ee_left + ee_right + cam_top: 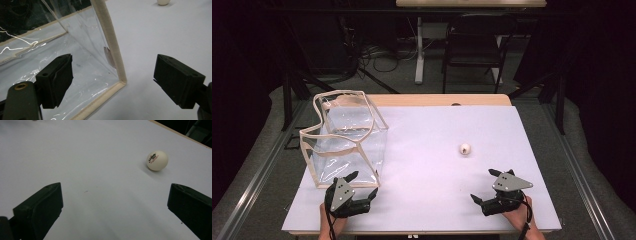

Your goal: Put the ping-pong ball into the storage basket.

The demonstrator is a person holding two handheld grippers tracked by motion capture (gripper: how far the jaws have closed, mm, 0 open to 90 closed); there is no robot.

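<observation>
A clear plastic bag (344, 137) with beige trim stands open-topped on the left of the white table cover (432, 165). A white ping-pong ball (465, 148) lies alone right of centre. My left gripper (364, 184) is open just in front of the bag's near right corner. In the left gripper view that corner (117, 72) sits between the spread jaws of the left gripper (113, 65), and the ball (163, 2) shows at the top edge. My right gripper (484, 185) is open near the front right, short of the ball. The right gripper (115, 192) holds nothing; the printed ball (157, 160) lies ahead, toward the right jaw.
A strip of bare wooden tabletop (437, 100) runs along the far edge. Beyond the table stand a dark chair (474, 40) and a white desk leg (419, 50), with cables on the floor. Metal rails (257, 170) flank both sides.
</observation>
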